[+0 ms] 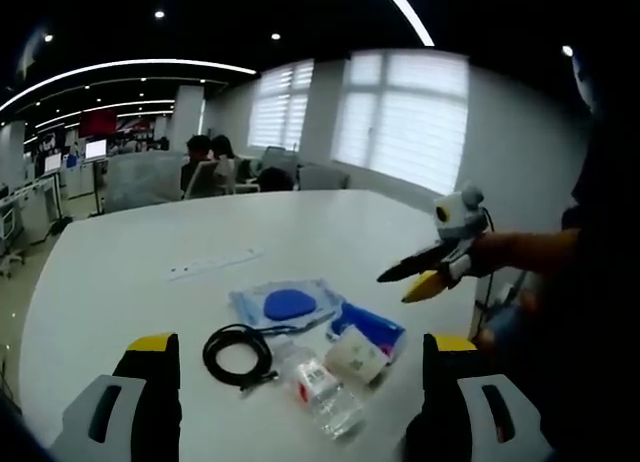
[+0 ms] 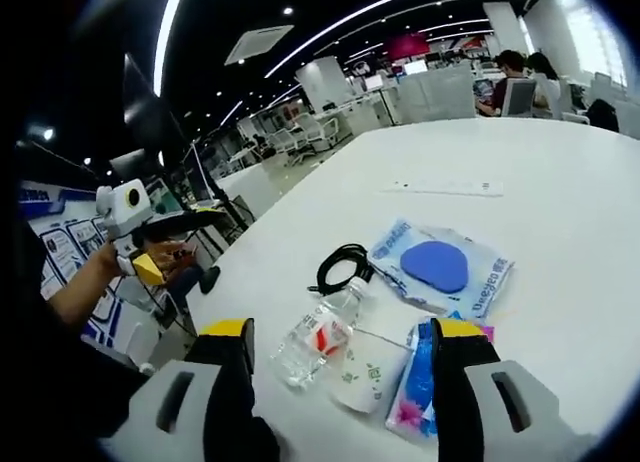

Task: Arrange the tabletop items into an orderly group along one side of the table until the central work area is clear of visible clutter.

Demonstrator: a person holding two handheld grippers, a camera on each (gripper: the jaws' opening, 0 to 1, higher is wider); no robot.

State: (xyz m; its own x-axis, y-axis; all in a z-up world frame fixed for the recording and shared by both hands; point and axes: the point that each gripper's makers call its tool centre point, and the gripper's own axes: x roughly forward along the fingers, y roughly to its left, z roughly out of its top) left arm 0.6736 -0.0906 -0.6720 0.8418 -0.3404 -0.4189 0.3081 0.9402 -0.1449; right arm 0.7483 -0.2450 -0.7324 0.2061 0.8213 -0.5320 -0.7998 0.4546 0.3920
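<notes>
The left gripper [image 1: 297, 367] hangs above the near edge of the table [image 1: 120, 272], jaws spread wide with nothing between them. The right gripper [image 2: 343, 357] also hangs above the table, jaws parted and empty. Each is held by a hand [image 1: 497, 254] off the table's side.

My left gripper [image 1: 300, 382] and right gripper [image 2: 340, 382]: grey bodies, black jaws with yellow tips, rising at 6 o'clock. Dark sleeve [image 1: 600, 282] at 3 o'clock.
</notes>
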